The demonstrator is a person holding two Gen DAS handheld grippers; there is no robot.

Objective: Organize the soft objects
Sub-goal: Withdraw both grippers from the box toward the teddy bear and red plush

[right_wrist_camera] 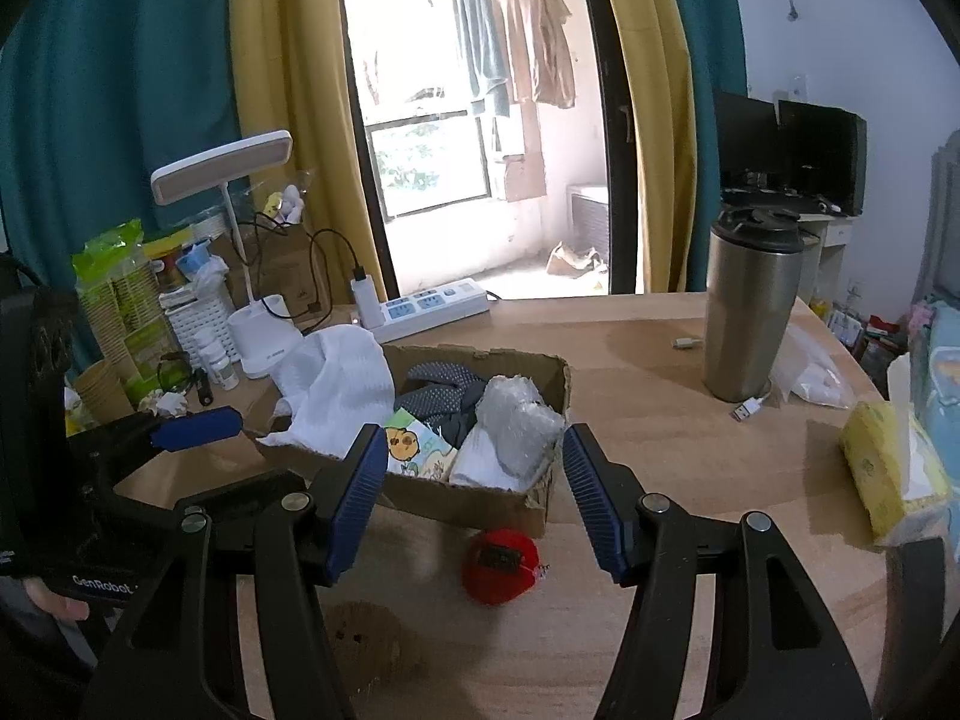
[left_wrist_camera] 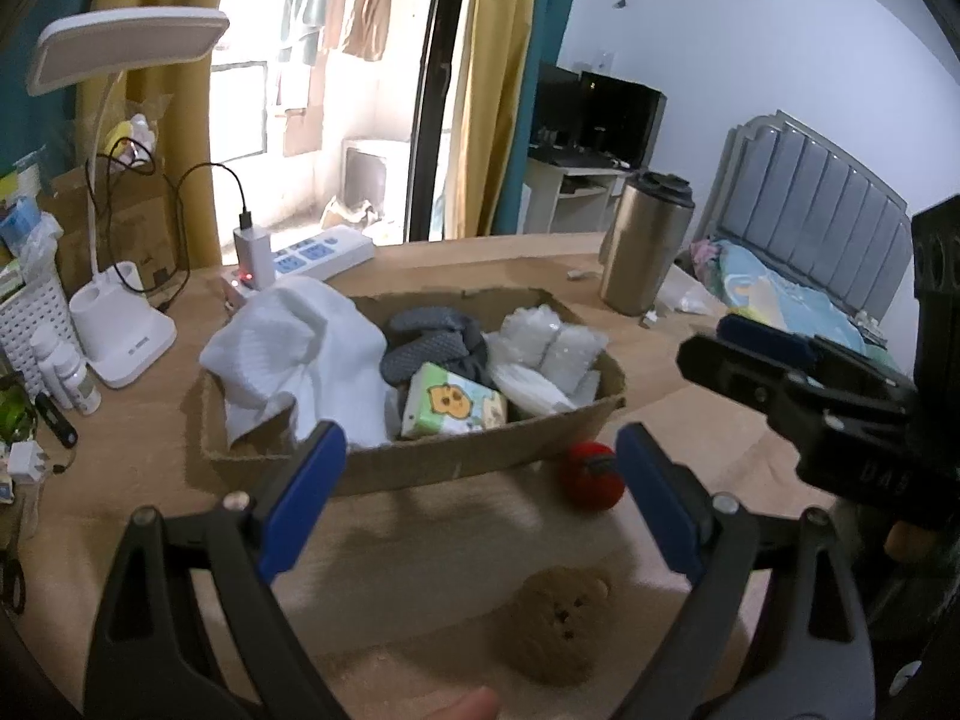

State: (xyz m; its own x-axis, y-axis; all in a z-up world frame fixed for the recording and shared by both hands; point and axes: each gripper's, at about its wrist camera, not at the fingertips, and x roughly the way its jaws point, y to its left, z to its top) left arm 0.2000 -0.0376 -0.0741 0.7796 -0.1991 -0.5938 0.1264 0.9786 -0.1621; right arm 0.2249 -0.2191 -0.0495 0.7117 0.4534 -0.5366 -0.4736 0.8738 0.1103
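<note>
A shallow cardboard box (left_wrist_camera: pixel 480 456) (right_wrist_camera: pixel 480 504) sits mid-table. It holds a white towel (left_wrist_camera: pixel 288 354) (right_wrist_camera: pixel 342 390), grey cloth (left_wrist_camera: pixel 429 345) (right_wrist_camera: pixel 438 387), bubble wrap (left_wrist_camera: pixel 549 339) (right_wrist_camera: pixel 519 423) and a green tissue pack (left_wrist_camera: pixel 453 402) (right_wrist_camera: pixel 417 444). In front of the box lie a red plush toy (left_wrist_camera: pixel 591 474) (right_wrist_camera: pixel 501 564) and a brown plush bear (left_wrist_camera: pixel 561 624) (right_wrist_camera: pixel 372 639). My left gripper (left_wrist_camera: pixel 480 492) is open above the table near the bear, nothing between its fingers. My right gripper (right_wrist_camera: pixel 474 498) is open over the red toy, also empty; its body shows at the right of the left wrist view.
A steel tumbler (left_wrist_camera: pixel 645 246) (right_wrist_camera: pixel 750 312) stands at the back right. A white desk lamp (left_wrist_camera: pixel 123 324) (right_wrist_camera: pixel 258 330), power strip (left_wrist_camera: pixel 318 255) (right_wrist_camera: pixel 432 306), bottles and snack packs crowd the left. A yellow tissue pack (right_wrist_camera: pixel 888 468) lies at the right edge.
</note>
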